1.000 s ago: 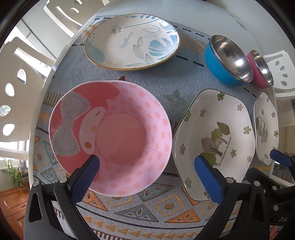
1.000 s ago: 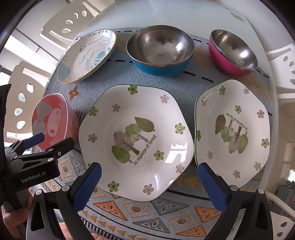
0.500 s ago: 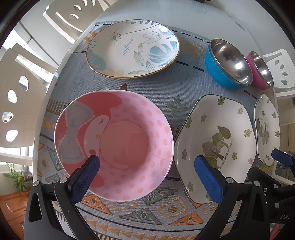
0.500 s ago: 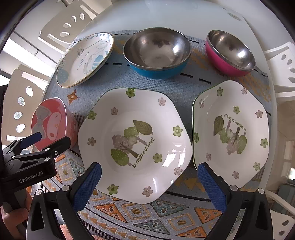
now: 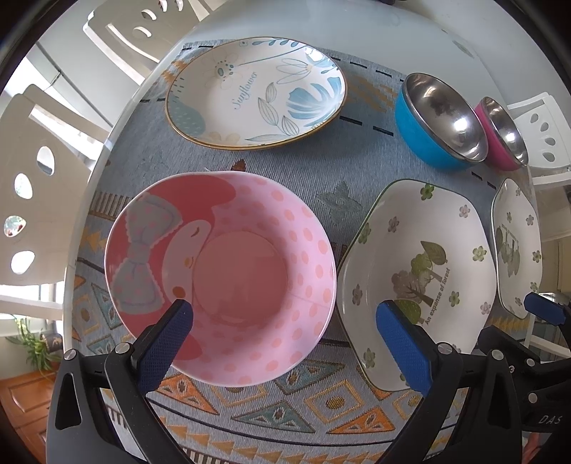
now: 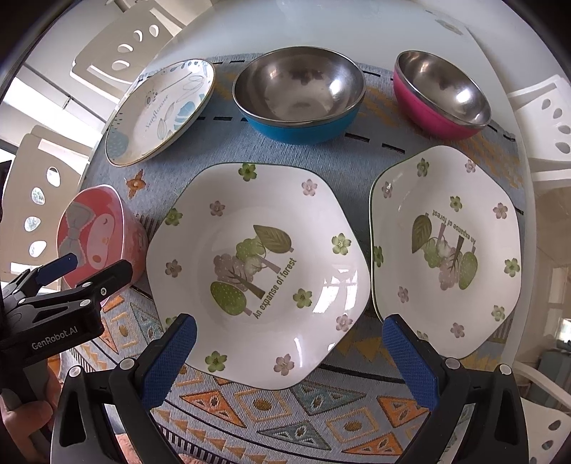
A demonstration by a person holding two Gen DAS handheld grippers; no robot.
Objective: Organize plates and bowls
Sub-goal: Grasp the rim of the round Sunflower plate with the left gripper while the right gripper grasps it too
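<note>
A pink cartoon bowl point(image 5: 228, 271) sits on the patterned mat under my open, empty left gripper point(image 5: 282, 321); it also shows in the right wrist view point(image 6: 100, 232). A white hexagonal forest plate point(image 6: 257, 267) lies below my open, empty right gripper point(image 6: 289, 339), and shows in the left wrist view point(image 5: 417, 275). A second forest plate point(image 6: 449, 250) lies to its right. At the back are a round Sunflower plate point(image 5: 257, 92), a blue steel bowl point(image 6: 299, 92) and a pink steel bowl point(image 6: 442, 96).
The patterned mat point(image 6: 285, 410) covers a round white table point(image 6: 321, 25). White chairs point(image 5: 35, 178) stand at the left and far sides, another chair point(image 6: 549, 117) at the right. The left gripper's body point(image 6: 60, 307) shows at the left of the right wrist view.
Both grippers have drawn back slightly toward the near edge, so the dishes sit a little lower and farther in view. Nothing was grasped or moved on the table.
</note>
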